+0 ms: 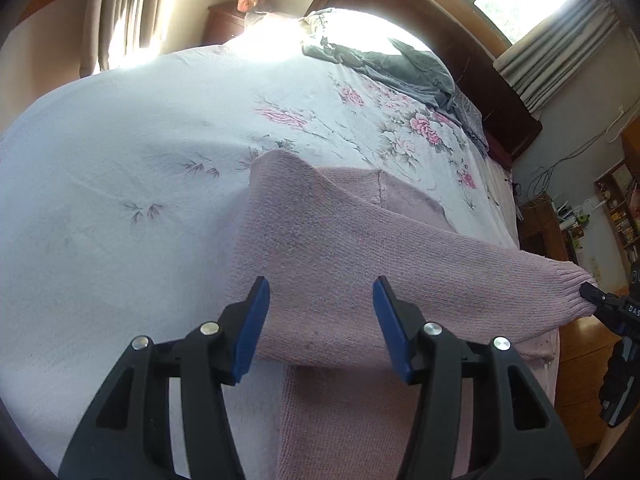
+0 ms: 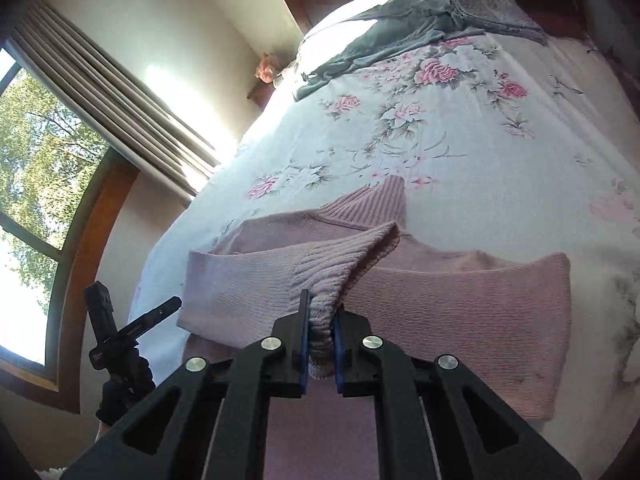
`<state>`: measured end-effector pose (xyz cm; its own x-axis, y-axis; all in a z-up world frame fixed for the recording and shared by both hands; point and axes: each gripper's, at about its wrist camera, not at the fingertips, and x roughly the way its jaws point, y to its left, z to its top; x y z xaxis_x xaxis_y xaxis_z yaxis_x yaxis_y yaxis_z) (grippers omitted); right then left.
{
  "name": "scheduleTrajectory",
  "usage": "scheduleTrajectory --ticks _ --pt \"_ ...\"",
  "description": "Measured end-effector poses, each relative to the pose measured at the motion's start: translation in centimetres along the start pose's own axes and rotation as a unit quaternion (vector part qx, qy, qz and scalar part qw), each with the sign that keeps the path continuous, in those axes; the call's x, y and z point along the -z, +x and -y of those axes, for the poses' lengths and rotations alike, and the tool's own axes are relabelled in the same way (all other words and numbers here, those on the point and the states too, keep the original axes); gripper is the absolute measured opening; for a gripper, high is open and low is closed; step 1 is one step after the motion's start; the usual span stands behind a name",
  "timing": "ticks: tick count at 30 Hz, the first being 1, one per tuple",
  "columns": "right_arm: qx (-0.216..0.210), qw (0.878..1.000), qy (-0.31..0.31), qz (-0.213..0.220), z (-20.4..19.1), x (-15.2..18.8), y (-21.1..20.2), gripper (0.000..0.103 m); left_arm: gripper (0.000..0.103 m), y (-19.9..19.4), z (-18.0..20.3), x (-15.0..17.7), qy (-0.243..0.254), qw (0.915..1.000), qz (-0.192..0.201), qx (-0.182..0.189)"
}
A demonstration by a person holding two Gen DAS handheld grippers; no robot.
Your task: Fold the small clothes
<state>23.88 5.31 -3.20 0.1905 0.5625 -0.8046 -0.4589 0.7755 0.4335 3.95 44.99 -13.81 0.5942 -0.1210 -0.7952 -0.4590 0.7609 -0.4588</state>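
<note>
While the pink knit sweater (image 2: pixel 460 300) lies spread on the floral bedsheet (image 1: pixel 120 160), directly ahead of both tools, the items stand as follows.

Right gripper (image 2: pixel 320 344): jaws closed tight on the ribbed sleeve cuff (image 2: pixel 324 320), which bunches between the blue pads; the sleeve runs up and away from the tips, across the sweater's body toward the ribbed collar (image 2: pixel 376 200) beyond.

Left gripper (image 1: pixel 320 328): jaws wide apart, holding nothing, poised just above the near part of the sweater, with the lifted sleeve stretching off to its right.

Grey garment (image 1: pixel 400 68): crumpled far ahead, near the headboard, well apart from the work.

Step in hand, by my reckoning: folding the sleeve inward over the body. To do it well, the right tool should carry the cuff across low and level, keeping the sleeve flat and untwisted, and set it down within the body's outline before letting go. The left tool could press the fold line or the near hem so the knit does not drag across the sheet.
</note>
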Motion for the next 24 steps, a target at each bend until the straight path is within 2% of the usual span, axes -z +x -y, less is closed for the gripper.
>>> scheduleTrajectory --ticks 4,6,9,12,14,15,16,18,21,24 --pt "0.033 0.999 0.034 0.014 4.9 1.2 -2.7 0.009 0.054 1.5 2.8 -0.1 0.031 0.9995 -0.009 0.003" --pt "0.036 0.997 0.060 0.016 7.2 1.8 -3.3 0.009 0.054 2.5 4.0 -0.1 0.044 0.9989 -0.016 0.001" --pt "0.052 0.995 0.082 0.010 9.7 2.7 -3.0 0.009 0.054 4.1 5.3 0.0 0.059 0.9978 -0.028 -0.005" --pt "0.065 0.994 0.091 -0.018 11.2 4.0 -0.8 0.010 0.055 6.1 5.8 0.2 0.075 0.9957 -0.045 -0.031" --pt "0.088 0.991 0.090 -0.050 11.8 4.7 1.3 0.012 0.055 7.1 5.9 0.2 0.084 0.9941 -0.053 -0.044" --pt "0.098 0.989 0.089 -0.062 12.1 5.2 1.9 0.018 0.056 7.2 6.0 0.1 0.088 0.9935 -0.053 -0.048" --pt "0.101 0.989 0.088 -0.066 12.2 5.6 2.1 0.019 0.056 7.2 6.2 -0.1 0.093 0.9927 -0.056 -0.053" --pt "0.105 0.989 0.088 -0.058 12.2 5.5 1.2 0.022 0.056 6.5 6.6 -0.5 0.096 0.9921 -0.058 -0.055" --pt "0.135 0.989 0.056 -0.017 11.0 4.5 -1.5 0.025 0.058 4.4 7.9 -1.2 0.105 0.9933 -0.037 -0.031" --pt "0.110 0.993 0.039 -0.005 9.5 3.3 -2.4 0.025 0.061 4.0 9.8 -1.7 0.119 0.9921 -0.031 -0.023"
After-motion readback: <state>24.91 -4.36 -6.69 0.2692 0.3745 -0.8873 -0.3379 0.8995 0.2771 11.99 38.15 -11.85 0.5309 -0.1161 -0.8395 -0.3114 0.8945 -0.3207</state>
